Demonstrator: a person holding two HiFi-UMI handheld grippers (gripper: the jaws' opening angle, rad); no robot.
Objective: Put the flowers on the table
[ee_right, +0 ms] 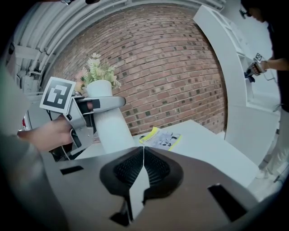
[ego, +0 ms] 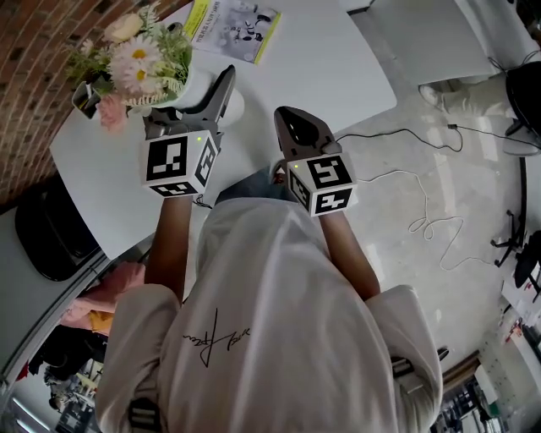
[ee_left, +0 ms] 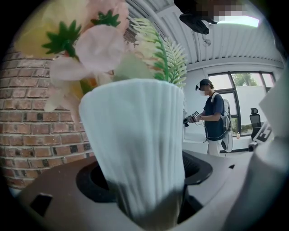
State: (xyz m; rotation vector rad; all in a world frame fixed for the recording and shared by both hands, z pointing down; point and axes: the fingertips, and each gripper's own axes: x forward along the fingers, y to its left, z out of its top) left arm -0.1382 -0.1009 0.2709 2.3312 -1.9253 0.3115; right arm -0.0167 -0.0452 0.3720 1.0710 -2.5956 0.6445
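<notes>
Surface [ego: 338, 76]: white, against brick wall [ego: 34, 84]; booklet [ego: 232, 25] at far edge.
Left gripper [ego: 213, 95]: jaws clamped on ribbed white vase [ee_left: 135, 149], high on its body, so it hangs upright.
Flowers [ego: 135, 59]: in the vase, over the surface's left part; contact with surface, can't tell.
Right gripper [ee_right: 142, 155]: jaws closed, empty, parked beside the vase, out of the way.

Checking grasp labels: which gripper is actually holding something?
The left gripper, shut on the white ribbed vase of flowers; the right gripper has jaws together, empty.
</notes>
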